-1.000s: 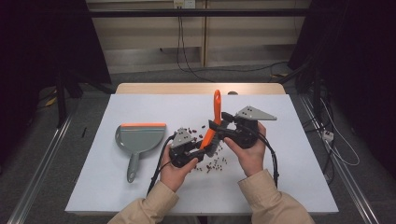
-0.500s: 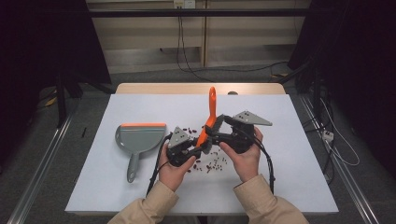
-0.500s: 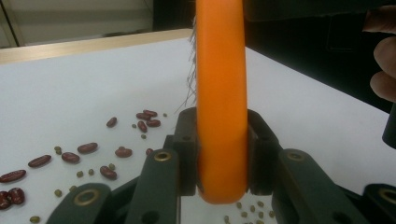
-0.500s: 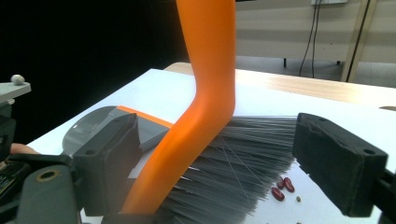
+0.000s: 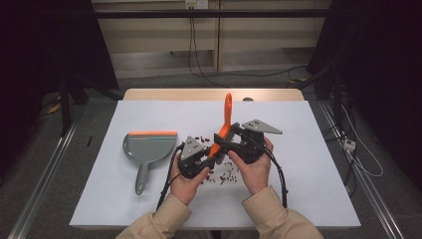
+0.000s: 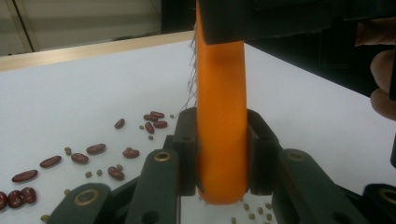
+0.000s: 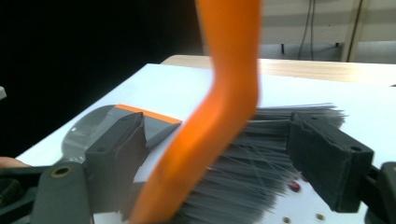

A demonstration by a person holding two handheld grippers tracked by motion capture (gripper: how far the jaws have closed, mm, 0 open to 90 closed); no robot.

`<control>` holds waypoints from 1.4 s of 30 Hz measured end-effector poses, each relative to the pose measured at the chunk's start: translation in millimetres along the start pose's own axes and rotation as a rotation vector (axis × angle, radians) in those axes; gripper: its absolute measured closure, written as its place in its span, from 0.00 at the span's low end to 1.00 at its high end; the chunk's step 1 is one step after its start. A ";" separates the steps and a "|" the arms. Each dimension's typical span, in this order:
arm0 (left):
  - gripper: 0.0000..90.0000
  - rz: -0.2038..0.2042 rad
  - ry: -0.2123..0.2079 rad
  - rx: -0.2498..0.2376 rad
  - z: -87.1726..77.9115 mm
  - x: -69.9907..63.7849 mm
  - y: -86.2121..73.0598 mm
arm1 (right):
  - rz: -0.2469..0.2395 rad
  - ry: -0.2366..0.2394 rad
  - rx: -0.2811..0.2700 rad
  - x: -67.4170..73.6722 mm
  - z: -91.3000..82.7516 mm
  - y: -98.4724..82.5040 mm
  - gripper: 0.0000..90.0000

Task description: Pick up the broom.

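Observation:
An orange brush (image 5: 226, 117) stands nearly upright over the middle of the white table (image 5: 308, 164), handle pointing up and away. My left gripper (image 5: 208, 157) is shut on its lower end; in the left gripper view both pads squeeze the brush's orange body (image 6: 222, 121). My right gripper (image 5: 225, 140) holds the brush head from the right. In the right gripper view its jaws stand wide, one pad by the orange back (image 7: 219, 121), the other against the grey bristles (image 7: 261, 154). Red beans and small green ones (image 5: 225, 176) lie scattered under the hands.
A grey dustpan with an orange lip (image 5: 148, 148) lies flat to the left of the hands, handle toward the person; its pan (image 7: 91, 126) is behind the right gripper's left jaw. Beans (image 6: 93, 150) spread left of the brush. A finger of the other hand (image 6: 383, 70) is close by.
The brush and both grippers have shifted slightly left, and the brush has tipped from a lean to nearly upright. Both hands stay close together around it.

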State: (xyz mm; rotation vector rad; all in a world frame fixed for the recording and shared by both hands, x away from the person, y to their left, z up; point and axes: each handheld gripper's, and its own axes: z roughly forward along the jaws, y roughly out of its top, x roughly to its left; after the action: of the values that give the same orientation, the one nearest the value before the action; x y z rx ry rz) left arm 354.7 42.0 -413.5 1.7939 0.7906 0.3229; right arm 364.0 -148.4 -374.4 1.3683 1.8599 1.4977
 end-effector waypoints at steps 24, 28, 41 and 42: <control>0.65 0.146 0.074 -0.029 2.9 -24.7 1.1 | 0.191 -0.070 0.107 2.1 12.2 5.2 0.64; 0.62 0.095 0.029 -0.045 4.3 -15.7 2.7 | 0.155 -0.020 0.092 3.3 9.9 8.1 0.79; 0.35 0.094 -0.012 -0.019 -3.3 -3.1 5.3 | 0.058 -0.025 0.098 -23.8 -5.9 19.1 0.79; 0.34 0.090 -0.016 -0.020 -3.8 -2.1 5.6 | 0.051 -0.026 0.099 -25.6 -7.2 19.4 0.79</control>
State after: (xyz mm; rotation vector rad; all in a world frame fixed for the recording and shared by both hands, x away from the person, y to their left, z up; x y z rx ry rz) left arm 353.0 42.4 -406.6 1.8142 0.6946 0.3737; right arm 378.4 -174.8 -361.3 1.4832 1.9191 1.4217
